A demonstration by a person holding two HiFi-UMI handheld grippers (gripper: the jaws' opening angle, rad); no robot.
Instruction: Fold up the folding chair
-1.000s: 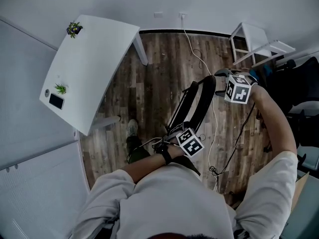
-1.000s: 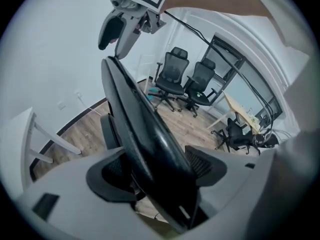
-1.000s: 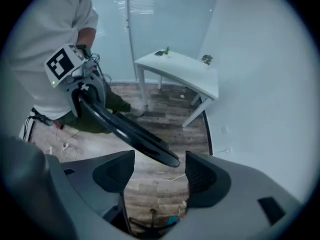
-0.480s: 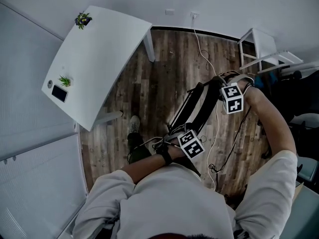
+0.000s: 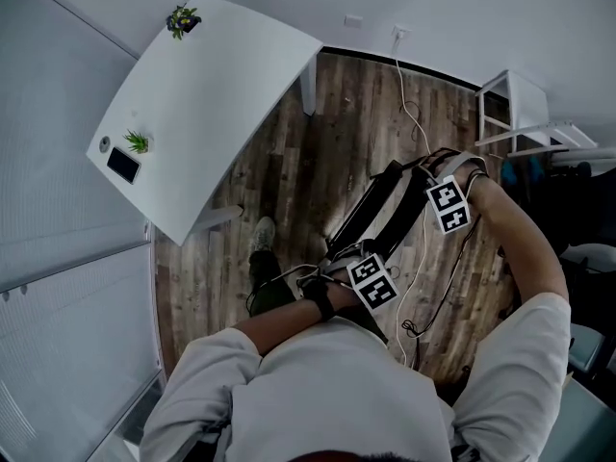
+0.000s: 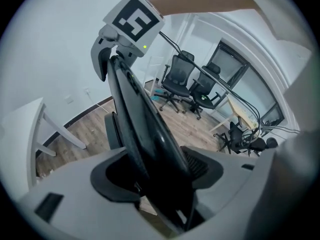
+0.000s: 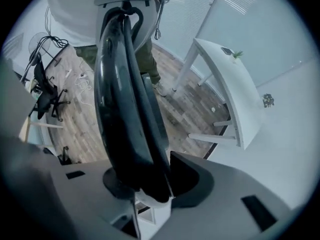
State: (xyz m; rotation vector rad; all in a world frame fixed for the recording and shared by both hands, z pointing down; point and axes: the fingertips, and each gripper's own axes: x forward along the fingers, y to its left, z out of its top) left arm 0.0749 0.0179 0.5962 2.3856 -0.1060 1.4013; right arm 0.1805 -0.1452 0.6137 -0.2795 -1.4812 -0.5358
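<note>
Firstly, found the left gripper (image 6: 159,176) closing its jaws on the folding chair (image 6: 137,114), with the chair's black body wedged between them. Found the right gripper (image 7: 150,181) likewise closing, pointed downward and clamped over the chair's curved upper edge at the far end. Saw that gripper's marker cube (image 6: 133,20) capping the same upper end in the left gripper view.

Recorded the chair as nearly flat, seat and back close together. Recorded it standing tilted on the wood floor (image 5: 318,133) directly ahead of the person (image 5: 327,393), spanning from one gripper to the other.

Noted a white cable (image 5: 412,114) running from a wall socket (image 5: 401,35) down the floor beside the chair. Noted one shoe (image 5: 261,237) planted just left of the chair.

Logged a white table (image 5: 221,104) well apart to the left. Logged on it a small potted plant (image 5: 182,19) at the far corner, a second plant (image 5: 139,141) near the left edge, and a dark flat device (image 5: 122,166) just beside that second plant. Logged a white stand (image 5: 520,89) near the wall to the right.

Observed several black office chairs (image 6: 182,79) farther back in the left gripper view.
</note>
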